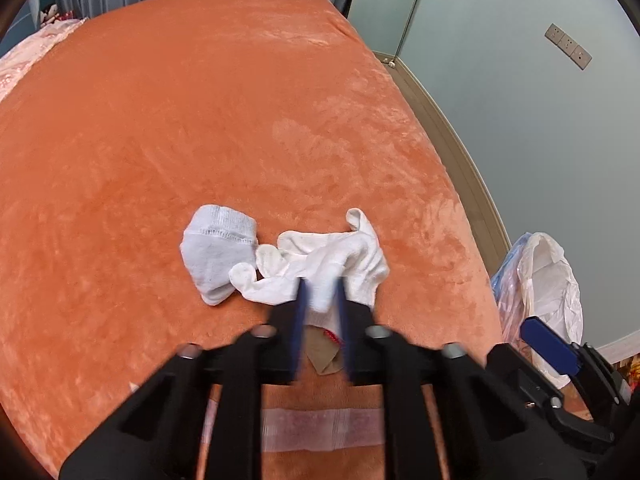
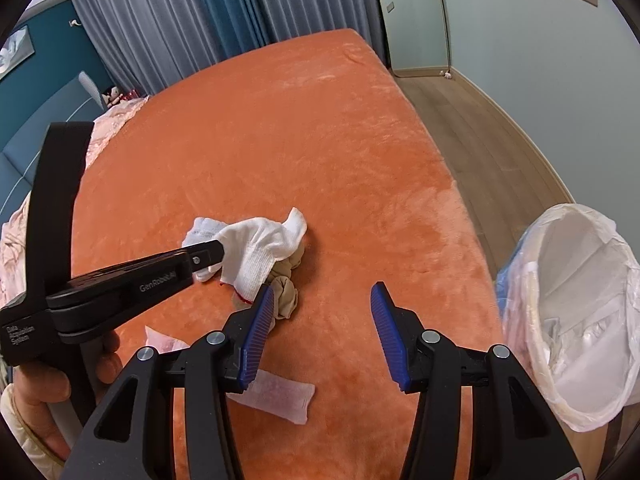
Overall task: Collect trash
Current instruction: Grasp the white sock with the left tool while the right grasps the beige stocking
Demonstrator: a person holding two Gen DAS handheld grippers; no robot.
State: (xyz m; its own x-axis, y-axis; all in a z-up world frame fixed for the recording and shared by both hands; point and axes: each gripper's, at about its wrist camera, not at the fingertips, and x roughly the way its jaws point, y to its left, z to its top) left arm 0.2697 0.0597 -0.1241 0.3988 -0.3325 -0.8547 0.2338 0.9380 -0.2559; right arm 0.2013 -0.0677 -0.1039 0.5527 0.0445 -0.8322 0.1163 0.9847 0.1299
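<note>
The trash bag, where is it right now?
The white trash bag stands open on the floor at the right of both views, right beside the orange bed, past the open right gripper.

"GenRobot.AI" and "Data Acquisition System" printed on left gripper (image 2: 218, 254) body.

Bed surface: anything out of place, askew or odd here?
Yes. Crumpled white socks lie bunched on the orange bedspread, with a balled tan stocking and a flat pale wrapper nearby. The left claw is pinching one sock. The lined bin stands beside the bed.
</note>
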